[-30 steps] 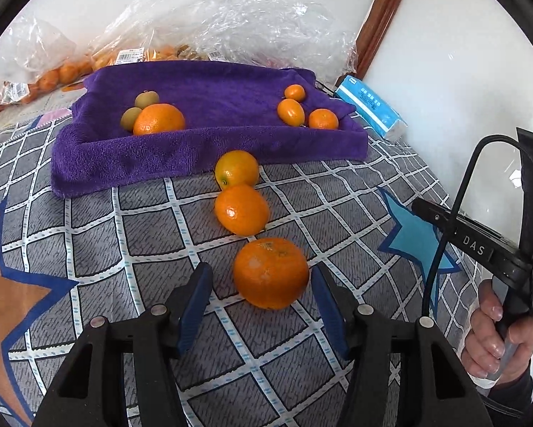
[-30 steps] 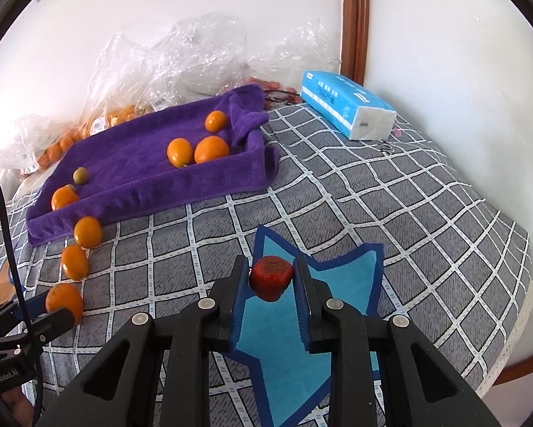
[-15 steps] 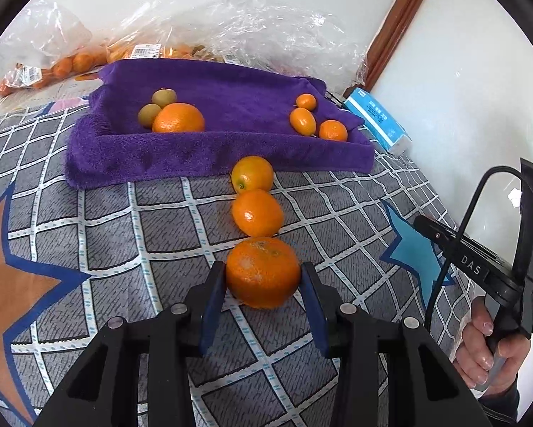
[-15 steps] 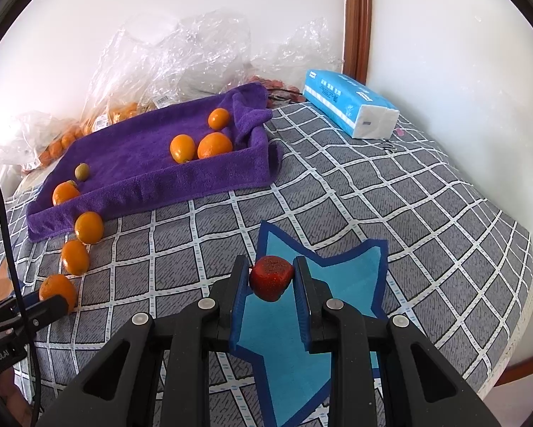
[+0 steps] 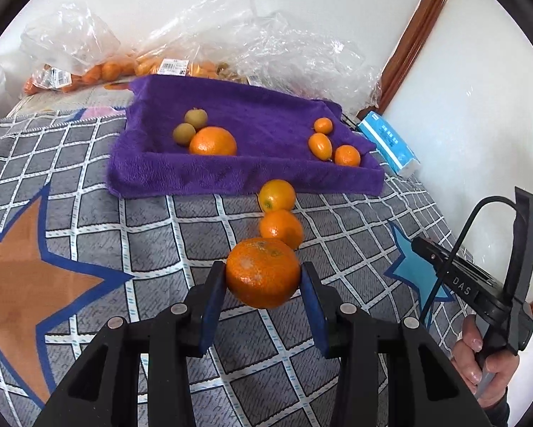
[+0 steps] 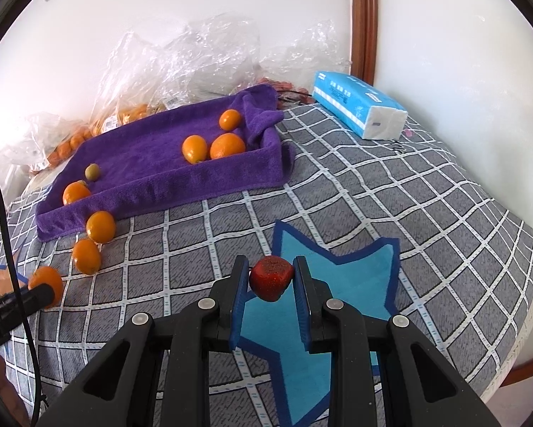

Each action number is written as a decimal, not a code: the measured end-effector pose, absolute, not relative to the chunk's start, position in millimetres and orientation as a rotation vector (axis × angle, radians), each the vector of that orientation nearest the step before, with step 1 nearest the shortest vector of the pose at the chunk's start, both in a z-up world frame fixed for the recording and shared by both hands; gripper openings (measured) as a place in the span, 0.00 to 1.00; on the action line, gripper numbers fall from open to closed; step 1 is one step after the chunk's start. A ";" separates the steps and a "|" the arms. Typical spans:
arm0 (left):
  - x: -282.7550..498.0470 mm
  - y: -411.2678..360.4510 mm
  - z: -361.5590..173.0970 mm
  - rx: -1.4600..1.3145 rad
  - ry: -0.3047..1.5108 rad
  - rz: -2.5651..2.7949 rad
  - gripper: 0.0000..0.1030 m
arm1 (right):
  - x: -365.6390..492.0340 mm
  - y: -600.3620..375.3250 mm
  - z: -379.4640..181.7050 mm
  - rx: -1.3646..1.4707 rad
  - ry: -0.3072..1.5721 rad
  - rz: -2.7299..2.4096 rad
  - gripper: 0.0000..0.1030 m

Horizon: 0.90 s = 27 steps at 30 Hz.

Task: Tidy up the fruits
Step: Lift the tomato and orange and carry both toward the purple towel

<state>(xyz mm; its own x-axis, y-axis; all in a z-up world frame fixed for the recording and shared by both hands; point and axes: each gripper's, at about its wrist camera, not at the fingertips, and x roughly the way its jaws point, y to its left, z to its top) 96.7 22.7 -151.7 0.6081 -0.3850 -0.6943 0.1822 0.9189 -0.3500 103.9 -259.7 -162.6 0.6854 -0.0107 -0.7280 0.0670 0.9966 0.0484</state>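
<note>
My left gripper (image 5: 263, 277) is shut on a large orange (image 5: 263, 272) and holds it a little above the checked cloth. Two smaller oranges (image 5: 281, 228) (image 5: 277, 195) lie in a row beyond it, toward the purple towel tray (image 5: 195, 174). Inside the tray sit one big orange (image 5: 213, 141), two greenish fruits (image 5: 184, 133) and three small oranges (image 5: 320, 145). My right gripper (image 6: 270, 279) is shut on a red strawberry (image 6: 270, 277) above the blue star patch (image 6: 341, 277). The right wrist view also shows the tray (image 6: 181, 188) and the held orange (image 6: 47, 281) at the far left.
Clear plastic bags (image 5: 266, 53) with more oranges lie behind the tray by the wall. A blue tissue pack (image 6: 359, 110) sits at the back right. The bed edge (image 6: 526, 284) falls away on the right. A hand (image 5: 487, 363) holds the right gripper's handle.
The left jaws closed on the large orange and lifted it off the cloth, moving toward the tray. The right gripper with the strawberry stayed still.
</note>
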 end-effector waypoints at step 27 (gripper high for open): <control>102.8 47.1 -115.2 -0.282 0.790 -0.283 0.39 | 107.0 -244.7 -139.2 0.069 0.768 -0.014 0.25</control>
